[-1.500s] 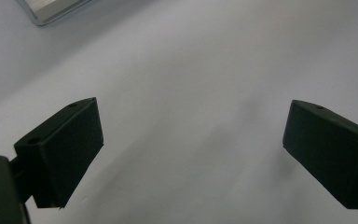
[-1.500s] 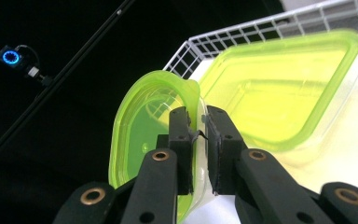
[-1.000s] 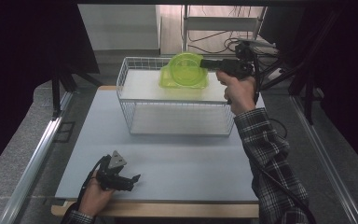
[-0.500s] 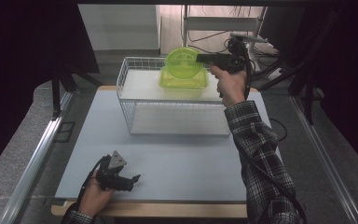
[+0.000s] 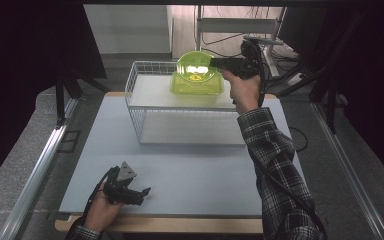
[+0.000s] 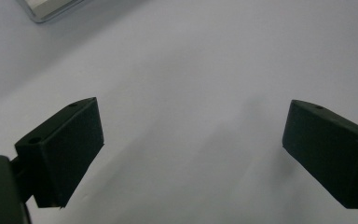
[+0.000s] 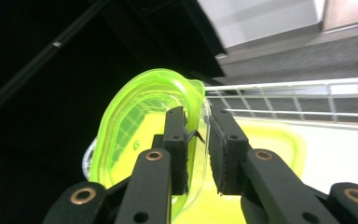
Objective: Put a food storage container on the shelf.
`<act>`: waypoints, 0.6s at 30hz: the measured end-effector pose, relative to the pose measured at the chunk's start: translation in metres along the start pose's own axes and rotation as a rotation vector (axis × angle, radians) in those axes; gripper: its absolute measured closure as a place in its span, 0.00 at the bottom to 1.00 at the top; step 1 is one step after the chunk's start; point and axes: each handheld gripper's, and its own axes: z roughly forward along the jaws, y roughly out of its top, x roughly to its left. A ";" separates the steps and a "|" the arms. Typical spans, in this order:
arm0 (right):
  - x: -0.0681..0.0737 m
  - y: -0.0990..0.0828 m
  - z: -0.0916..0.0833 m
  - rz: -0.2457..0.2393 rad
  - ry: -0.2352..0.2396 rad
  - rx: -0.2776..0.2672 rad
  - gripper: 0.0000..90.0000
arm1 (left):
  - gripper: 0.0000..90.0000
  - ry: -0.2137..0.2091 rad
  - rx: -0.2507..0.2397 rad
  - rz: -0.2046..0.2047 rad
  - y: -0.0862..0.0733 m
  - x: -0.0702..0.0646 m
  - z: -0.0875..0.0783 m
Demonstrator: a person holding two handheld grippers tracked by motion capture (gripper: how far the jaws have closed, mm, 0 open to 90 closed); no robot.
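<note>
A clear green lid (image 5: 195, 67) stands tipped up on edge over a green container (image 5: 196, 91) inside a white wire basket (image 5: 180, 127). My right gripper (image 5: 213, 63) reaches in from the right at the lid's rim. In the right gripper view the lid's (image 7: 135, 135) rim runs between the jaws of that gripper (image 7: 198, 112), which have just been opening. A thin gap shows beside the rim, and the container (image 7: 270, 140) lies below. My left gripper (image 5: 147, 192) rests on the table near the front edge. Its jaws (image 6: 193, 121) stand wide open over the bare surface.
The basket's far wall (image 7: 307, 88) runs behind the lid. The pale table (image 5: 190, 170) stretches between the basket and my left hand. A metal rail (image 5: 40, 165) borders the table's left side, and cables and stands crowd the back right.
The green lid has tipped up more steeply over the container. My right hand has shifted slightly left and up with it. The left gripper has stayed put.
</note>
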 end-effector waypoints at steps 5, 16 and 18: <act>0.004 0.001 0.002 -0.053 -0.071 0.000 0.82 | 0.06 0.000 0.001 0.000 0.000 0.000 0.000; 0.004 0.002 0.003 -0.091 -0.104 -0.002 0.66 | 0.06 0.001 0.001 0.000 0.000 0.000 0.000; 0.004 0.002 0.001 -0.098 -0.097 0.003 0.62 | 0.06 0.001 0.002 0.001 0.000 0.000 0.000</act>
